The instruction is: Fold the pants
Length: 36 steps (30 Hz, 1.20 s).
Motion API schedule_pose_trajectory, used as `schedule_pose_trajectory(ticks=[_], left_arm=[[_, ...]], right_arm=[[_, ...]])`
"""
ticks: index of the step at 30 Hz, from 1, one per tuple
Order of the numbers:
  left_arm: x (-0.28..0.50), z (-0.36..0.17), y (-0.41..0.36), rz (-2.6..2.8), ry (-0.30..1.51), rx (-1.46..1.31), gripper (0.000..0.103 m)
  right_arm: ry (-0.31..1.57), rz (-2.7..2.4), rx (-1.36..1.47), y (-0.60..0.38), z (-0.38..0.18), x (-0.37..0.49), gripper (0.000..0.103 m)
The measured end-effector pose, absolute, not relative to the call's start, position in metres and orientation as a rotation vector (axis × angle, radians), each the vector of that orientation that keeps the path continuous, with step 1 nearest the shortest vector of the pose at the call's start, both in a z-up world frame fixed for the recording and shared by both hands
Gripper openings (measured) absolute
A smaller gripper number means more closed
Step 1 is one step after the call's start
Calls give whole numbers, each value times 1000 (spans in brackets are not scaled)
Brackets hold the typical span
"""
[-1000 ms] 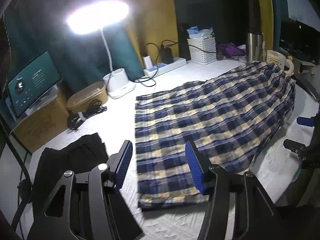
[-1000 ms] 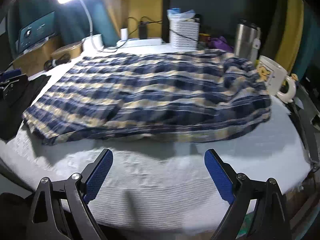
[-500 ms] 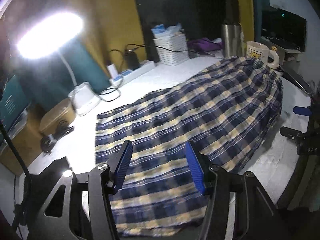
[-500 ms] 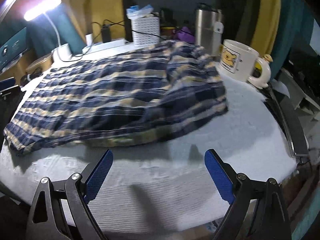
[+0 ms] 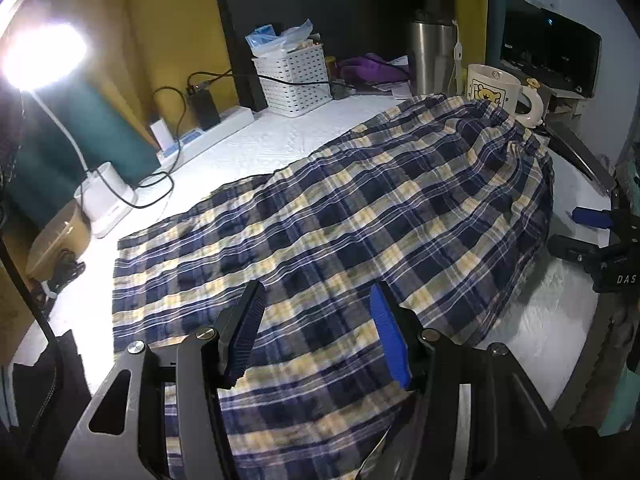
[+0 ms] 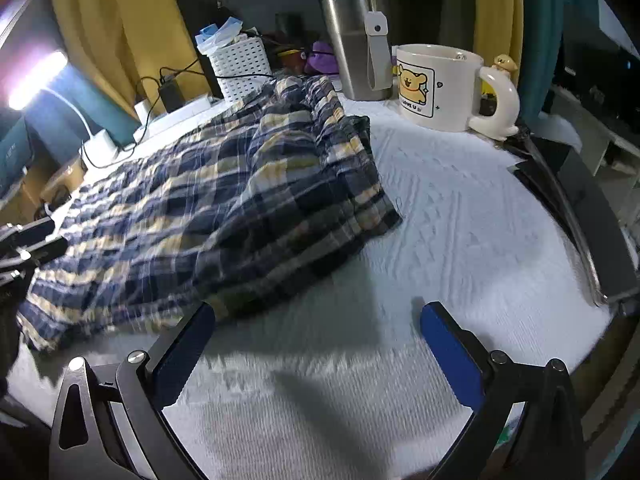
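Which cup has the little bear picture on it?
The cream mug with the big curved handle has the yellow bear. The tall steel tumbler beside it is plain silver with a white strap, no picture.

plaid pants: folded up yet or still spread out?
Mostly spread. The plaid pants lie lengthwise across the white cover, bunched near the mug. Whether they are already halved leg on leg: cannot tell.

One pair of plaid pants [image 5: 340,232], two grippers, left gripper [image 5: 316,336] and right gripper [image 6: 316,320], one bear mug [image 6: 440,84], one steel tumbler [image 6: 356,40], one white basket [image 5: 294,78], one lit desk lamp [image 5: 44,56], one power strip [image 5: 208,132]
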<state>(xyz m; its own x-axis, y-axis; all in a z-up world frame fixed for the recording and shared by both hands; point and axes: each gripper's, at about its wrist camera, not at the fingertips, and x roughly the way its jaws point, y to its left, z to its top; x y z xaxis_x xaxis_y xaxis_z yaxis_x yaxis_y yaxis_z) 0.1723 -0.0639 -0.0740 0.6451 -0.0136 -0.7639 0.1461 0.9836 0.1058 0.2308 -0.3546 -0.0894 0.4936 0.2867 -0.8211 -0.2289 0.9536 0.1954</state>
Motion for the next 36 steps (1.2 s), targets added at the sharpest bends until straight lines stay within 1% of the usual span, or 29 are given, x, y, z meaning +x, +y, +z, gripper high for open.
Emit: schedule_pose_trajectory(ticks=[11, 21, 29, 36], left_arm=[[196, -83, -59, -81, 904, 144, 55], [210, -89, -33, -35, 934, 108, 55], [218, -97, -17, -11, 954, 88, 55], [225, -104, -5, 11, 974, 66, 55]], right_arm=[[1019, 403, 185, -342, -90, 261, 103], [1017, 433, 253, -327, -93, 289, 103], [1013, 435, 237, -314, -95, 310, 103], [1009, 430, 328, -319, -96, 328, 103]])
